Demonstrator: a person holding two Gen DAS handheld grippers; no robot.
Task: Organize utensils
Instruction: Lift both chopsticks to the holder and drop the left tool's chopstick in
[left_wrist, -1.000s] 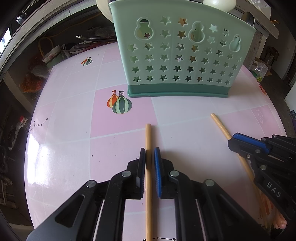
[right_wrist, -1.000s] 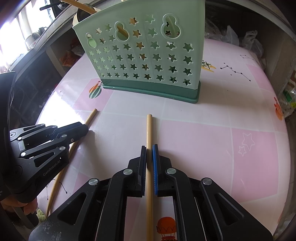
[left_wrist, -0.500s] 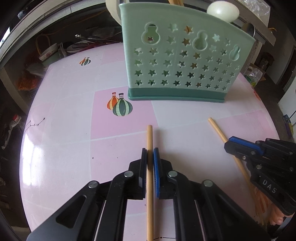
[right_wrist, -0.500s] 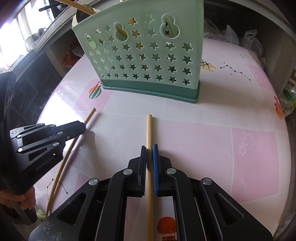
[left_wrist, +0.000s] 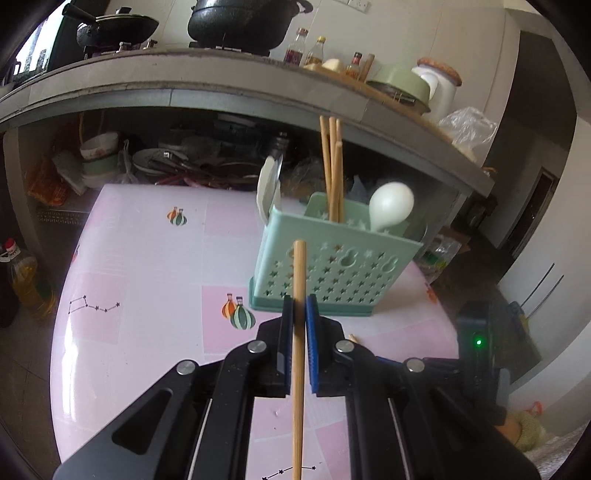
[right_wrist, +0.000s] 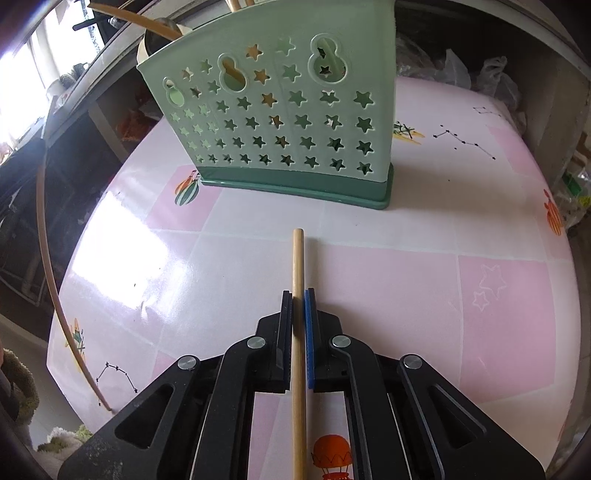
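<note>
Left gripper (left_wrist: 299, 321): jaws closed on a pale wooden chopstick (left_wrist: 298, 369), centre frame; its tip overlaps the mint-green star-perforated plastic utensil basket (left_wrist: 332, 266) behind it. The basket stands on the pink-and-white patterned table (left_wrist: 147, 258), holding upright wooden chopsticks (left_wrist: 331, 166) and a white spoon (left_wrist: 389, 206).

Right gripper (right_wrist: 298, 317): jaws closed on a second wooden chopstick (right_wrist: 297, 295), centre frame, its tip short of the basket.
</note>
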